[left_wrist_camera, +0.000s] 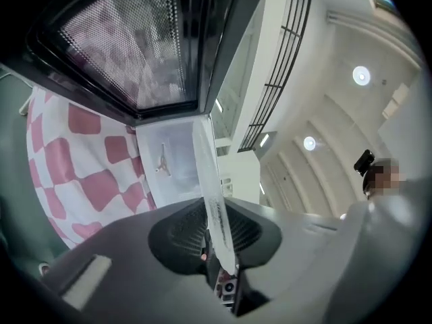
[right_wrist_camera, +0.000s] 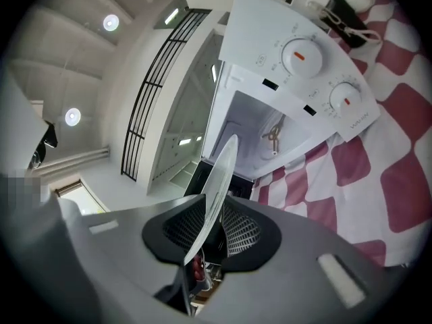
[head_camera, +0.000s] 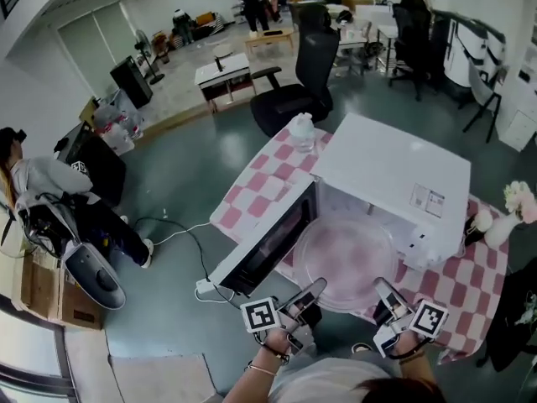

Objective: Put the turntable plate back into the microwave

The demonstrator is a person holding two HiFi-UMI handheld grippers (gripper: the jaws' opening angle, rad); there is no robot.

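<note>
The clear glass turntable plate [head_camera: 344, 259] hangs level in front of the open cavity of the white microwave [head_camera: 394, 170]. My left gripper [head_camera: 306, 296] is shut on the plate's near-left rim and my right gripper [head_camera: 384, 296] on its near-right rim. In the left gripper view the plate [left_wrist_camera: 214, 201] runs edge-on between the jaws of the left gripper [left_wrist_camera: 217, 240], with the open door [left_wrist_camera: 135, 39] above and the cavity's coupler [left_wrist_camera: 162, 160] ahead. In the right gripper view the plate [right_wrist_camera: 217, 181] is pinched in the right gripper [right_wrist_camera: 209, 233]; the coupler [right_wrist_camera: 273, 137] shows below the control knobs [right_wrist_camera: 304, 56].
The microwave door [head_camera: 268, 242] swings out to the left. The pink-and-white checked tablecloth [head_camera: 260, 183] carries a clear bottle [head_camera: 302, 131] at the back and a flower vase [head_camera: 512, 208] on the right. A power strip [head_camera: 205, 288] lies on the floor; an office chair [head_camera: 294, 82] stands behind.
</note>
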